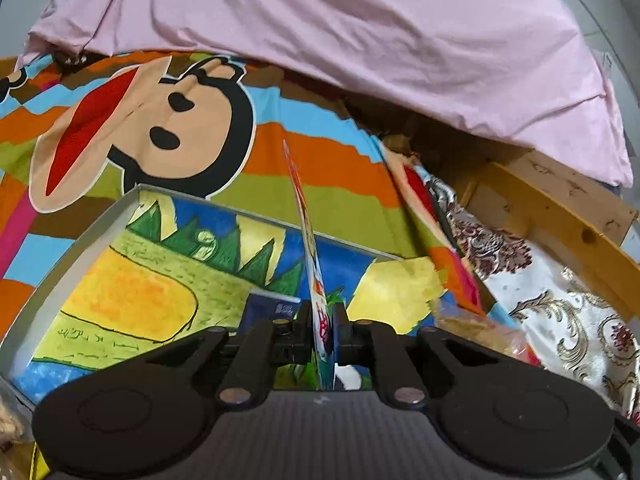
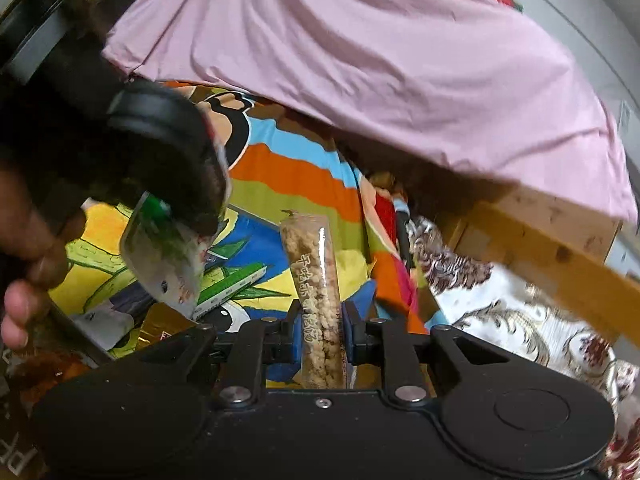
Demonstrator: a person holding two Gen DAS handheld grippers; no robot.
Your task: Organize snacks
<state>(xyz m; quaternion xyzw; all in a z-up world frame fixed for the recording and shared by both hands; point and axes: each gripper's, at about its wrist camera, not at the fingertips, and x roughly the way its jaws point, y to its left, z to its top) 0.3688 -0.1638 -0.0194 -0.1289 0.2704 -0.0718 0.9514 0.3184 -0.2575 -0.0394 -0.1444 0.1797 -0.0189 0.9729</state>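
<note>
My left gripper (image 1: 322, 328) is shut on a thin flat snack packet (image 1: 306, 232), seen edge-on, held above a shallow box (image 1: 80, 240) with a colourful painted bottom. A dark blue packet (image 1: 272, 306) lies in the box just beyond my fingers. My right gripper (image 2: 320, 328) is shut on a clear tube bag of puffed rice bars (image 2: 314, 280) with white lettering, held upright. In the right wrist view the left gripper (image 2: 160, 152) hangs at upper left with its silvery-green packet (image 2: 164, 256) over the box (image 2: 248, 240).
Several snack packs lie in the box, among them a green-and-white stick box (image 2: 232, 288) and a gold pack (image 2: 164, 328). A striped cartoon blanket (image 1: 320, 160), a pink sheet (image 1: 360, 40), a wooden bed frame (image 1: 560, 216) and a floral cloth (image 1: 560, 312) surround it.
</note>
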